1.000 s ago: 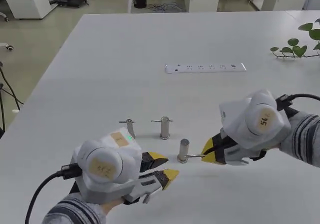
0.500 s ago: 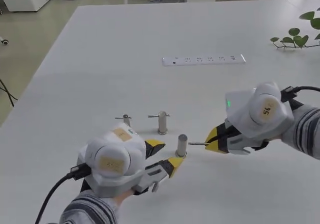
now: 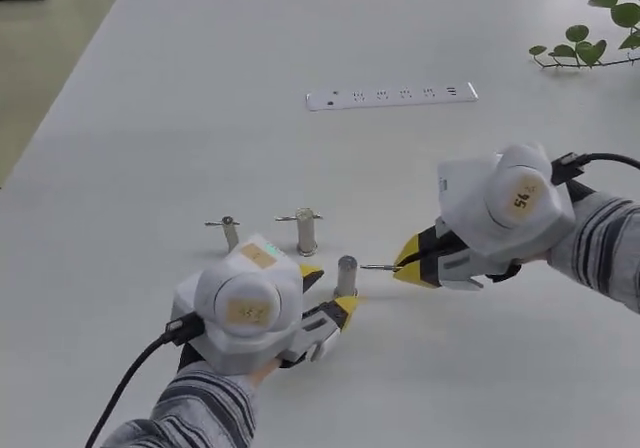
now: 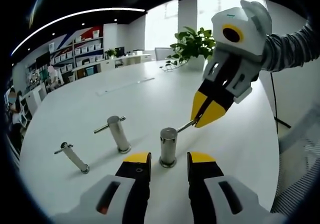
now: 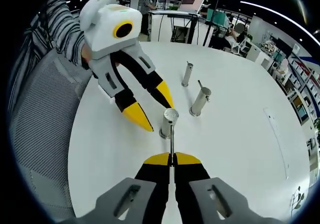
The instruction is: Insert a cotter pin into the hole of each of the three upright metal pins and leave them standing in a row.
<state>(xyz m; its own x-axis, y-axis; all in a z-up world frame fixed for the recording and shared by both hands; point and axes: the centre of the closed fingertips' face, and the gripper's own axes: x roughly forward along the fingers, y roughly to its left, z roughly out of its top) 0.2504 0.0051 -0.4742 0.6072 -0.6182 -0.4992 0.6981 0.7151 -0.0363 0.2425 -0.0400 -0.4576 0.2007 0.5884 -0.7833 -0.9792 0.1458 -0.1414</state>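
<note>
Upright, well in from the left edge of the white table (image 3: 200,88), bare silver cylindrical metal pin (image 3: 346,274), flanked at its base by the parted yellow-tipped jaws of the left gripper (image 3: 330,290). Pinched in the right gripper (image 3: 402,266), thin steel cotter pin (image 3: 378,267), tip just beside that pin's top. Toward the left edge, second metal pin (image 3: 305,231) and third metal pin (image 3: 230,232), each with a cross pin through. Farther back, white power strip (image 3: 391,96).

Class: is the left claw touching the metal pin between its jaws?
Apart. Left gripper view: table shows between the metal pin and each finger of the left claw.
</note>
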